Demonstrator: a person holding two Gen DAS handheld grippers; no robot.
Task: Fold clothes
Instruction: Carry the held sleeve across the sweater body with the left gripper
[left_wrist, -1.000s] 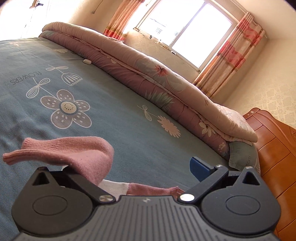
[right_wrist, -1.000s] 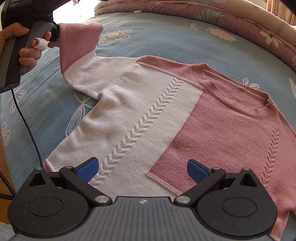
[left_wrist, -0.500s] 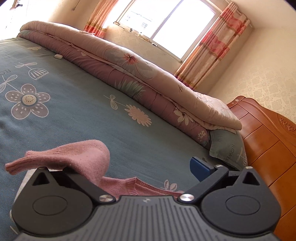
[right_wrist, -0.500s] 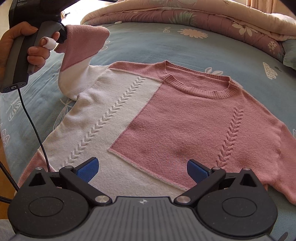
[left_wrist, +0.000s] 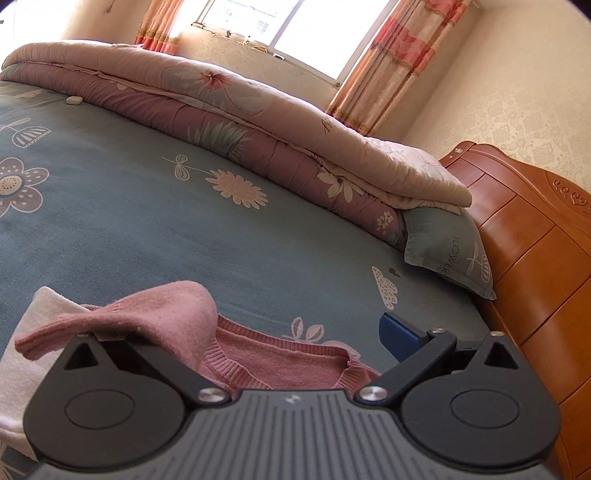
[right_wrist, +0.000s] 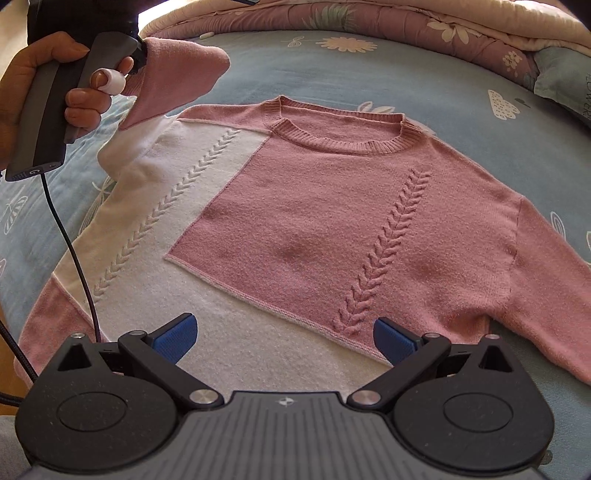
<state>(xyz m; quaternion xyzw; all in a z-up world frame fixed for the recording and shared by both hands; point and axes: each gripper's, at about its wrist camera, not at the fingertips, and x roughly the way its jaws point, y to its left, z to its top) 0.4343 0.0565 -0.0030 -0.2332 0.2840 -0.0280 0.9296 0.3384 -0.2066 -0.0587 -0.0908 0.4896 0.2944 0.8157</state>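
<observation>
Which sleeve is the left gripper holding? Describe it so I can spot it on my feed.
On the blue flowered bedsheet lies a pink and white sweater, front up. Follow its white panel to the neckline's left side in the right wrist view: that sleeve is lifted off the bed by the left gripper. Unlike the flat, all-pink other sleeve, it is white with a pink cuff.

A grey-blue pillow (left_wrist: 448, 254) at the far right of the bed carries printed letters reading "FLOWER", partly cut off.
</observation>
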